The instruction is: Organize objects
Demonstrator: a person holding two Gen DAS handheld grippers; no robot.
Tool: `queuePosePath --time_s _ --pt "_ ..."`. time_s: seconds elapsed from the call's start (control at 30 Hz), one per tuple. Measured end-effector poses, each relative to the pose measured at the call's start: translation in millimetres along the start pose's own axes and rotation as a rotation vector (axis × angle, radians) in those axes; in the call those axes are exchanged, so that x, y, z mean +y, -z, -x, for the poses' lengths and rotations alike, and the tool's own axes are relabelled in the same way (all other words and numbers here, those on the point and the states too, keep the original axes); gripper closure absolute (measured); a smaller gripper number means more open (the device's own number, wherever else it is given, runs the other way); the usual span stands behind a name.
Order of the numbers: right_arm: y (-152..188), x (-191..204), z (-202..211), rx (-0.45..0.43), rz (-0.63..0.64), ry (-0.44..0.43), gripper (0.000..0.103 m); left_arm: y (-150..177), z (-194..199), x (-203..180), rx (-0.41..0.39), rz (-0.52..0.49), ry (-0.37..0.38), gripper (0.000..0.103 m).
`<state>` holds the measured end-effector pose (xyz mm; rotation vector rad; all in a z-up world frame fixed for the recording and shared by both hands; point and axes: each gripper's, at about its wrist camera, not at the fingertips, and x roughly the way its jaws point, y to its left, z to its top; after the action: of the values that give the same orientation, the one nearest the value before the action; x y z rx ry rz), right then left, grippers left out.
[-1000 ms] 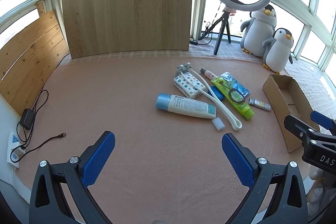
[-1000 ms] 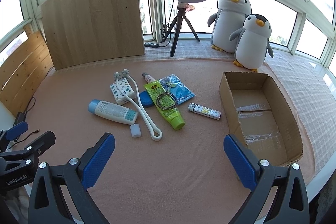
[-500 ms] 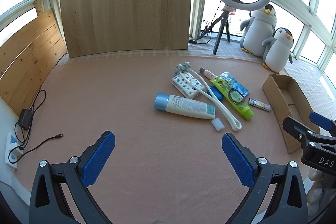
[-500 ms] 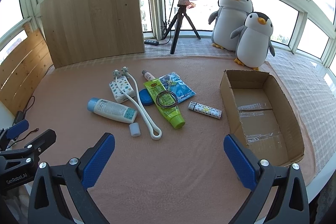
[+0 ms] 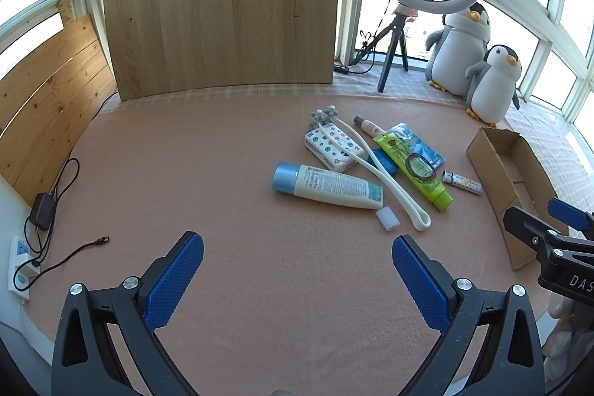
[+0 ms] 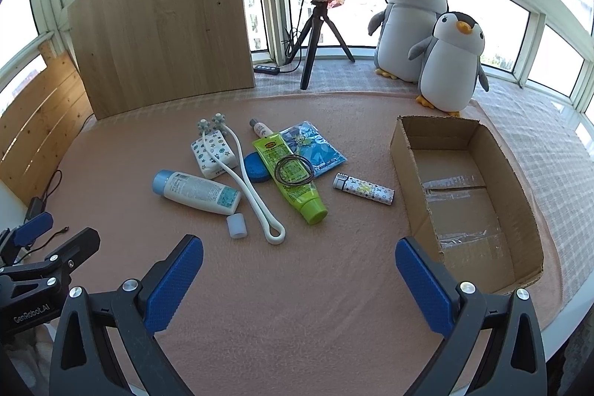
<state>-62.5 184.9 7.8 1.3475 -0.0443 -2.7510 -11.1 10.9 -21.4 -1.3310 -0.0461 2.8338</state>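
Note:
A heap of toiletries lies mid-table: a white tube with a blue cap [image 6: 196, 191] [image 5: 326, 186], a green tube [image 6: 289, 177] with dark hair ties [image 6: 293, 170] on it, a white roller massager [image 6: 245, 180], a patterned tissue pack [image 6: 213, 152], a blue packet [image 6: 313, 149], a patterned small cylinder [image 6: 363, 188] and a small white cap [image 6: 237, 226]. An open cardboard box [image 6: 464, 136] [image 5: 493, 165] sits to the right. My left gripper [image 5: 297, 269] and right gripper [image 6: 299, 271] hover open near the front edge, short of the heap, holding nothing.
Two plush penguins [image 6: 430, 35] and a ring light on a tripod [image 6: 319, 24] stand at the back. A wooden board [image 6: 159, 17] leans behind the table. A power strip, adapter and loose cable [image 5: 41, 229] lie at the left edge.
Both views have crept slightly forward and up; the objects sit marginally lower or shifted in frame. Nothing on the table has moved, and both grippers stay open.

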Motion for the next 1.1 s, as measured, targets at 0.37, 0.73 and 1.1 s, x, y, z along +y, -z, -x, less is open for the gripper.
queuePosePath --time_s 0.37,0.73,1.1 --pt "-1 -8 -13 0.029 -0.017 -0.034 0.001 -8 -19 2 0.015 -0.006 -0.015 0.0" --pt "-6 -10 -32 0.054 -0.021 -0.072 0.001 -28 -50 6 0.029 -0.02 -0.032 0.0" --pt "-1 -15 -40 0.103 -0.057 -0.095 0.004 -60 -112 7 0.075 -0.038 -0.048 0.0"
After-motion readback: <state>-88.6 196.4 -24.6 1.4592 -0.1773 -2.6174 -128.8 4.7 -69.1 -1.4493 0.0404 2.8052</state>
